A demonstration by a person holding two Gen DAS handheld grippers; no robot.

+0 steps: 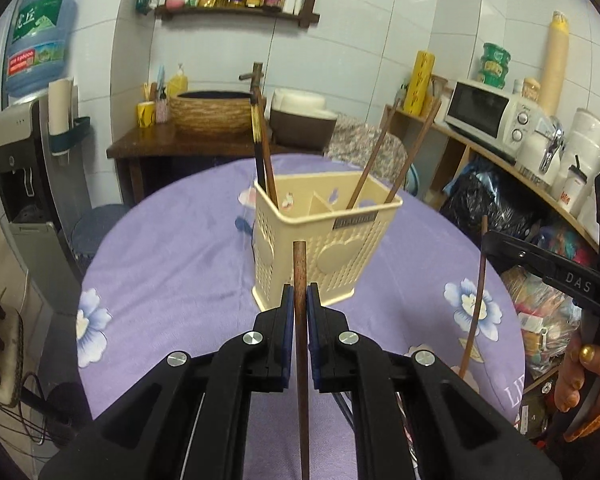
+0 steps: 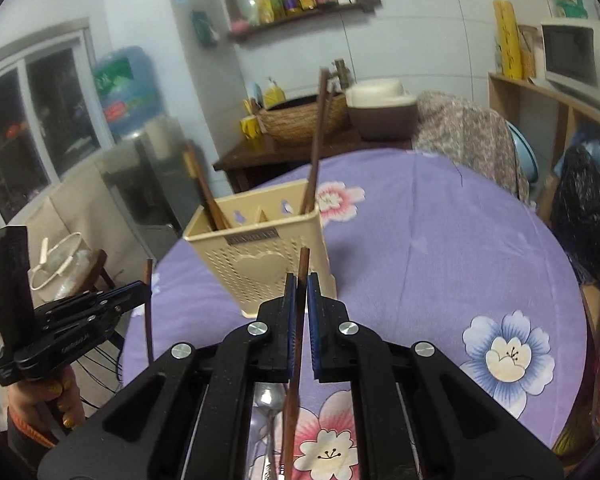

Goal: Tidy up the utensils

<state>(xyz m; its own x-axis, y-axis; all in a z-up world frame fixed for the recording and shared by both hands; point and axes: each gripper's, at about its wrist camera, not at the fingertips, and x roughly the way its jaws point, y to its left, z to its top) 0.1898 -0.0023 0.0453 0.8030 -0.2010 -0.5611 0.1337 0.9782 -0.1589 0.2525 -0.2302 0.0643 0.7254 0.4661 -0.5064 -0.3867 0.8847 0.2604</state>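
Observation:
A cream perforated utensil holder (image 1: 332, 248) (image 2: 256, 256) stands on the purple flowered tablecloth, split into two compartments. Dark chopsticks lean in its left compartment (image 1: 265, 160) and two brown ones in its right (image 1: 384, 160). My left gripper (image 1: 300, 296) is shut on an upright brown chopstick (image 1: 300, 268), just in front of the holder. My right gripper (image 2: 300, 284) is shut on another brown chopstick (image 2: 302, 264), also close before the holder. Each view shows the other gripper off to the side with its chopstick (image 1: 478, 300) (image 2: 149, 312). A metal spoon (image 2: 269, 400) lies under my right gripper.
The round table (image 1: 172, 264) fills the middle. Behind it stand a dark wooden side table with a woven basket (image 1: 212, 114) and a brown bowl (image 1: 302, 124). A water dispenser (image 1: 24, 184) is at left, a shelf with a microwave (image 1: 486, 114) at right. A hand (image 1: 580, 376) holds the right tool.

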